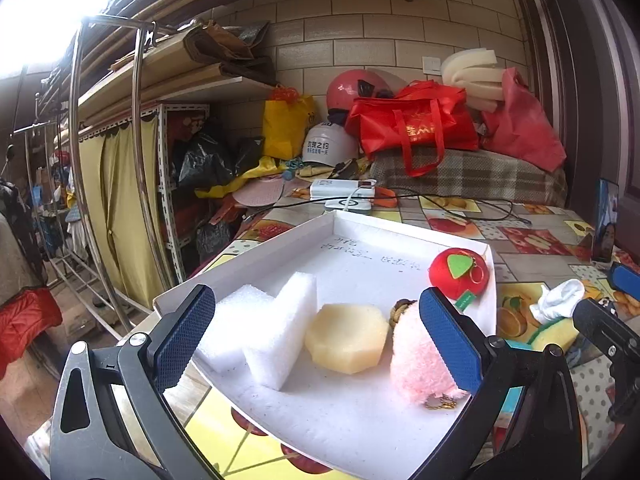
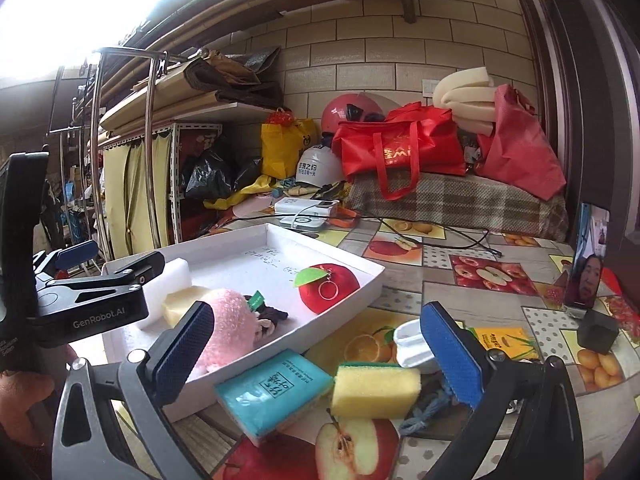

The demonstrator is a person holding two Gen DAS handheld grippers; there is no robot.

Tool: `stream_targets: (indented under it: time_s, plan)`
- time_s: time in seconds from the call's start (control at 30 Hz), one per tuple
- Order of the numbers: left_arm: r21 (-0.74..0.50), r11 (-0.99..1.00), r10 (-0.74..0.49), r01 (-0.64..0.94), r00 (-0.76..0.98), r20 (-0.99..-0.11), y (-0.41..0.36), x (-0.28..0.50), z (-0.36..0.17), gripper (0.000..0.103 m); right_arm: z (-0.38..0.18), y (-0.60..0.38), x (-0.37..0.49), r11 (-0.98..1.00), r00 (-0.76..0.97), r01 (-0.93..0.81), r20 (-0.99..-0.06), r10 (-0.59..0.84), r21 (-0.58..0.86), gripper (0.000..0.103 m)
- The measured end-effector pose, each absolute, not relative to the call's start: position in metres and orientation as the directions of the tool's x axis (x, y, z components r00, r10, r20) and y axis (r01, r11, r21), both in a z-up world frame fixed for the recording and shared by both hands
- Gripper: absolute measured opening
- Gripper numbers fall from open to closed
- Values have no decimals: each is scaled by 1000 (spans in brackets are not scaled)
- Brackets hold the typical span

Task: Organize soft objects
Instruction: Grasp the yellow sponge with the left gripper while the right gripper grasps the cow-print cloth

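Tray: white, shallow, on the table at left; serves as collection spot for the soft items.
In tray: white foam blocks near left, pale yellow sponge beside them, pink plush near right, red apple plush far right; spread out, not stacked.
Left gripper: hovering over near tray edge, jaws spread wide, holding nothing; pink plush touching or just beside right pad, cannot tell which.
Right gripper: over the table right of tray, jaws spread, empty.
Still outside tray: teal sponge, yellow-green sponge, white sock, blue-grey yarn; near, just right of tray.
Likely next: right jaws lined up on yellow-green sponge, so probably pick and move left into tray.
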State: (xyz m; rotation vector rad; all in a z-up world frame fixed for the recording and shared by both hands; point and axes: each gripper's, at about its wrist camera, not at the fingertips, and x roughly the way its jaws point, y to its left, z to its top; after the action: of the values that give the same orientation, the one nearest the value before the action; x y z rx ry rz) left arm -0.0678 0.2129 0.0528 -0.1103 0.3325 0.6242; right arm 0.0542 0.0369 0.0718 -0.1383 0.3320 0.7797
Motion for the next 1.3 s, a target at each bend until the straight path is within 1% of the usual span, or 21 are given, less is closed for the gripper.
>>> stream_targets:
  time_s: [0.2,0.3,0.4,0.47,0.57,0.6,0.7,0.73,0.77,0.8,0.83,0.87,0.93,0.97,1.0,1.03,1.07,1.1,1.17,1.3]
  plan:
    - [-47,919,342,-390,853,-394,169,-55,53,103,69,-34,108,794,697,-591,-404,592,142,103]
    - [-20,953,267,-303,868,-419,141,-43,53,103,63,-54,133,802,661,-568,-477,579,185,103]
    - [5,967,227,-253,860,-457,121,-27,52,103,53,-69,149,815,619,-532,-552,559,229,103]
    - [22,970,220,-242,833,-508,112,-11,48,103,48,-73,156,815,589,-521,-583,559,254,103]
    - [34,978,186,-206,784,-592,106,19,39,103,42,-68,159,815,555,-524,-628,546,247,103]
    - [39,979,181,-199,769,-613,105,26,35,103,40,-64,161,816,545,-528,-643,538,236,101]
    - [72,980,187,-183,755,-629,97,42,33,103,32,-53,166,816,503,-540,-699,509,205,97]
    - [87,980,193,-179,747,-636,94,47,32,100,29,-51,169,819,488,-538,-717,497,201,93]
    - [104,979,202,-177,739,-642,90,51,30,94,25,-50,174,819,469,-535,-734,491,206,82]
    - [118,978,207,-171,733,-648,88,54,28,92,25,-50,176,820,469,-532,-732,494,213,80]
    - [129,978,209,-165,728,-653,86,57,27,88,26,-51,176,816,468,-534,-727,503,221,79]
    - [138,978,209,-157,723,-658,84,59,25,78,24,-50,177,813,457,-537,-732,505,225,76]
    - [153,980,198,-127,706,-680,80,66,21,68,25,-51,175,800,452,-553,-722,523,234,74]
    - [160,981,190,-110,698,-691,77,68,18,62,24,-50,175,789,438,-564,-722,536,244,56]
    - [166,981,186,-96,693,-697,75,70,17,57,24,-50,175,787,435,-566,-722,538,245,52]
    - [175,980,188,-90,692,-697,73,70,16,54,25,-51,174,784,436,-568,-717,544,249,52]
    - [178,981,185,-83,695,-695,71,70,17,48,25,-52,174,780,432,-571,-714,551,257,50]
    - [172,982,173,-72,700,-693,71,68,17,45,25,-53,173,777,428,-572,-712,557,264,48]
    - [157,986,153,-60,709,-689,71,67,19,38,26,-54,173,776,431,-570,-705,563,271,47]
    - [143,988,136,-55,740,-659,70,61,25,34,28,-56,173,779,444,-564,-695,565,273,47]
